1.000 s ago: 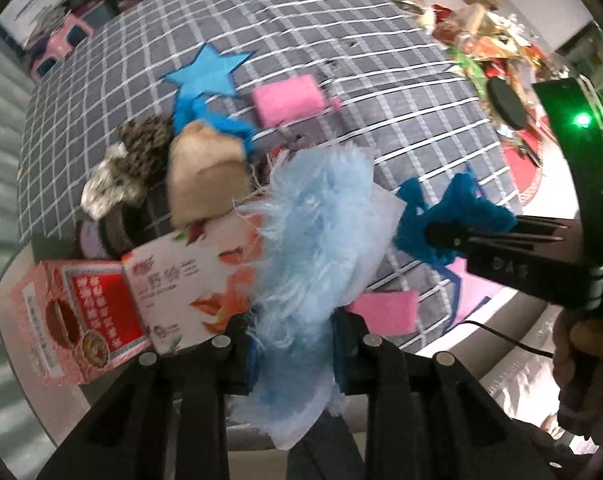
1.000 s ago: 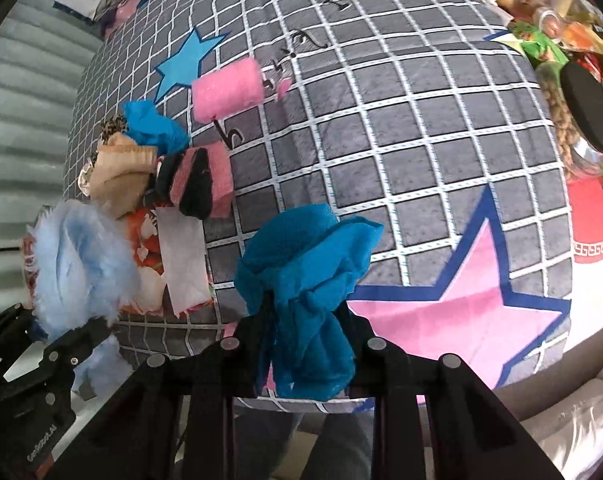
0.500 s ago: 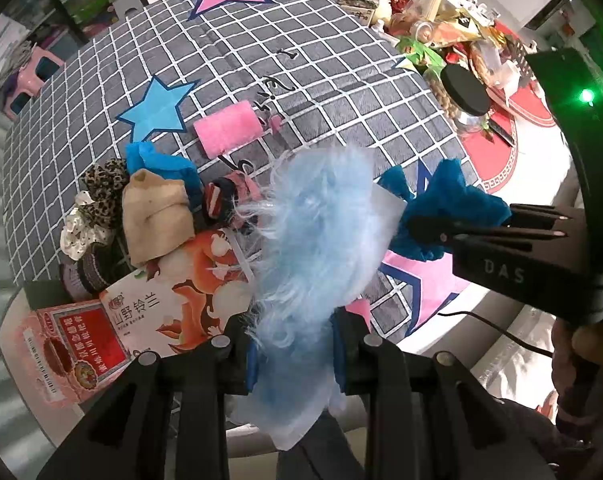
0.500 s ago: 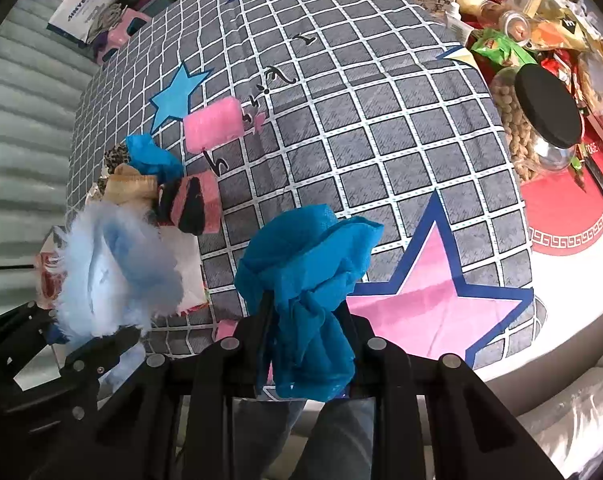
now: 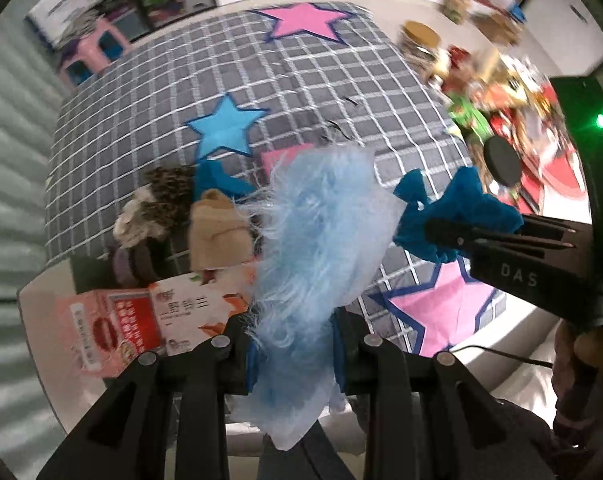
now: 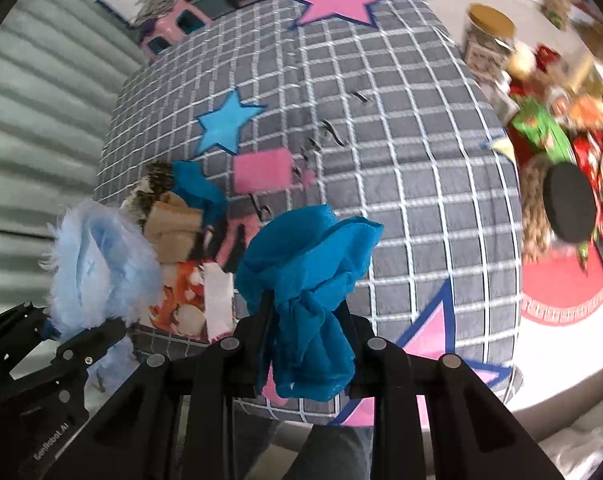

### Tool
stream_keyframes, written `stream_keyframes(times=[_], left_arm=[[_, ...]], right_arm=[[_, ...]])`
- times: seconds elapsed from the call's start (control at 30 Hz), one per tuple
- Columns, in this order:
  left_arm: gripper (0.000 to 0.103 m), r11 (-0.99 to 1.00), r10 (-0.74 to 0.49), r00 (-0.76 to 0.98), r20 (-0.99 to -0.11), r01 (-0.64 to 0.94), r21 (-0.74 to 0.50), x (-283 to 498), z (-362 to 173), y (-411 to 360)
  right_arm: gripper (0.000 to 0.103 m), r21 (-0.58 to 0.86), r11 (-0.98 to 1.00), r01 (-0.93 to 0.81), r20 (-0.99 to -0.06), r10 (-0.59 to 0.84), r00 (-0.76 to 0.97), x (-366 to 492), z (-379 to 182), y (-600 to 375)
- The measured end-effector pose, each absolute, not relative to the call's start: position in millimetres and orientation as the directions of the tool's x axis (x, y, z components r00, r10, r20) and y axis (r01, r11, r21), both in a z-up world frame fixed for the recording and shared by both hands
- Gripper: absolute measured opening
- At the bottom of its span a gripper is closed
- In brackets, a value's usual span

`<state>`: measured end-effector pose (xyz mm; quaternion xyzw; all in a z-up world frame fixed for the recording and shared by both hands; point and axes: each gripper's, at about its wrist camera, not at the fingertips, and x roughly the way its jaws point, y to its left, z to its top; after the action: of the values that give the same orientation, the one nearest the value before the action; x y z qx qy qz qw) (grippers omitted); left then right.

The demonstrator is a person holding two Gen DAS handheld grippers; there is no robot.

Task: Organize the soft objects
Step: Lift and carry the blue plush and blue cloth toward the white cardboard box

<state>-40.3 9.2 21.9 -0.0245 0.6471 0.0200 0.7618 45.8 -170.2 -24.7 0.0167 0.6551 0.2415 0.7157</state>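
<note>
My left gripper [image 5: 291, 354] is clenched on a fluffy pale-blue fur piece with a smooth light backing [image 5: 317, 240], held up above the grey checked cloth with pink and blue stars [image 5: 301, 80]. My right gripper [image 6: 305, 354] is clamped tight on a crumpled teal fabric rag [image 6: 307, 280], also lifted clear of the cloth. Below on it lie a pink rectangular sponge [image 6: 261, 170], a folded beige sock [image 5: 217, 232] and a printed carton [image 5: 181, 312]

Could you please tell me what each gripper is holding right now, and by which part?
The left gripper pinches a fluffy light-blue cloth near its lower end; the right gripper clamps a bunched teal cloth around its middle.
</note>
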Motion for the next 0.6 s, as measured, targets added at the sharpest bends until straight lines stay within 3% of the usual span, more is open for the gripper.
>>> stream_keyframes(times=[0.27,0.6], left_arm=[[0.031,0.979,0.017,0.186,-0.982,-0.202,-0.021,-48.3,31.6,49.6],[0.031,0.963,0.021,0.22,-0.975,-0.266,-0.039,-50.6,39.8,102.2]], right_arm=[[0.028,0.344,0.845,-0.409,-0.924,0.383,0.015,52.5,-13.3,-132.8],[0.028,0.328,0.809,-0.488,-0.924,0.381,0.012,47.1,2.3,-68.9]])
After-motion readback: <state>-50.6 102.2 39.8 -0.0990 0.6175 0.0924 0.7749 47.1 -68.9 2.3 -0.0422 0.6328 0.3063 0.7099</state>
